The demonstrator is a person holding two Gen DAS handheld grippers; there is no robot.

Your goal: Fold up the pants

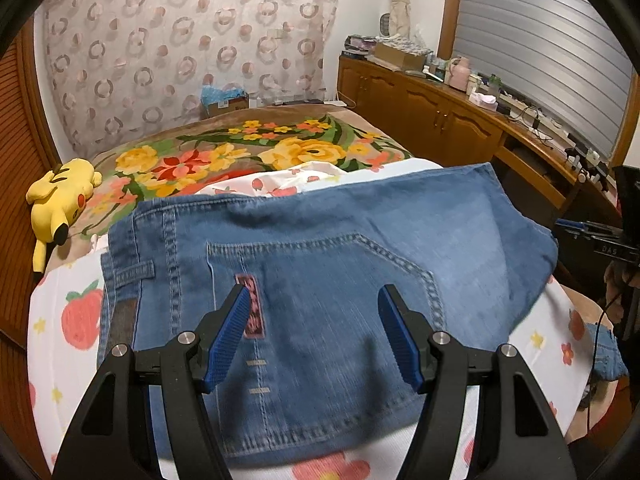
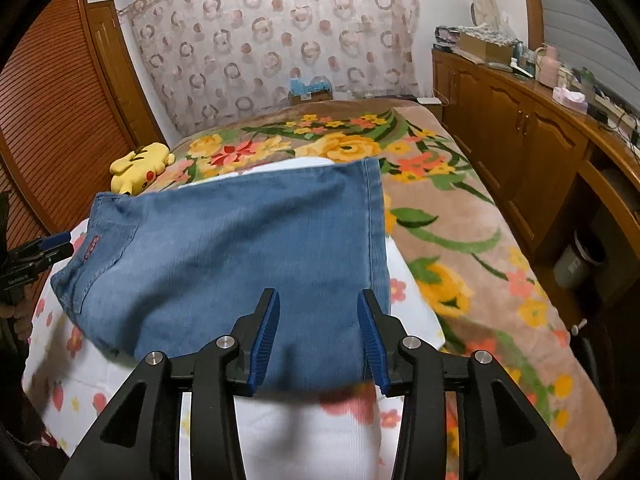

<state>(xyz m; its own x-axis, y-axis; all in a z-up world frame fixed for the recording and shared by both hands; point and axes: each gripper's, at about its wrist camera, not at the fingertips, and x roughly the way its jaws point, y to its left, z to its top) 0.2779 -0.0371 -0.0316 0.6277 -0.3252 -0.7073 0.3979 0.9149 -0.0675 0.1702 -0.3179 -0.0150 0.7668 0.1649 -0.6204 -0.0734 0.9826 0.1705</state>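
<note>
The blue denim pants (image 1: pixel 320 256) lie folded into a flat rectangle on a white strawberry-print cloth (image 1: pixel 76 316) on the bed. In the left wrist view the back pocket and waistband face up. My left gripper (image 1: pixel 314 300) is open and empty, hovering just above the pocket end. In the right wrist view the pants (image 2: pixel 240 248) show their folded leg end. My right gripper (image 2: pixel 318 300) is open and empty above the near right corner of the pants. The left gripper also shows at the left edge of the right wrist view (image 2: pixel 48 246).
A yellow plush toy (image 1: pixel 64 196) lies at the bed's left side on the floral blanket (image 2: pixel 460 240). Wooden cabinets (image 2: pixel 520 140) with clutter on top run along the right. A slatted wooden door (image 2: pixel 52 120) stands at the left.
</note>
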